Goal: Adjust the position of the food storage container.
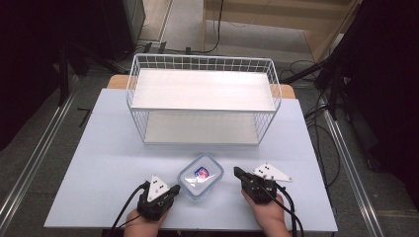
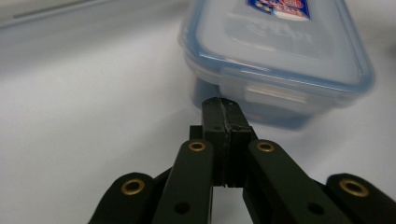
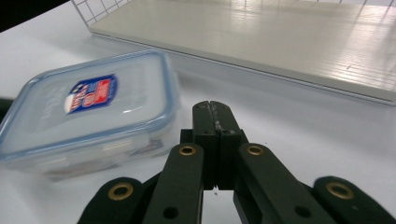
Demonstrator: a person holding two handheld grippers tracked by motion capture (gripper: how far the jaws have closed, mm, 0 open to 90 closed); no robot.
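A clear plastic food box with a blue-rimmed lid and a red and blue label (image 1: 200, 176) lies on the pale table between the two grippers. My left gripper (image 1: 174, 188) sits just left of it, jaws pressed together and empty. In the left gripper view the tips (image 2: 225, 108) nearly touch the box's near side (image 2: 275, 51). My right gripper (image 1: 237, 172) is to the right of the box, also shut and empty. From the right gripper view, the box (image 3: 88, 112) lies left of the tips (image 3: 213, 108).
A white wire rack (image 1: 202, 101) with two pale wooden shelves stands behind the box at mid-table; its lower shelf (image 3: 280, 42) faces the right gripper. The table's front edge (image 1: 197, 229) runs just below the hands. Cables lie on the floor around.
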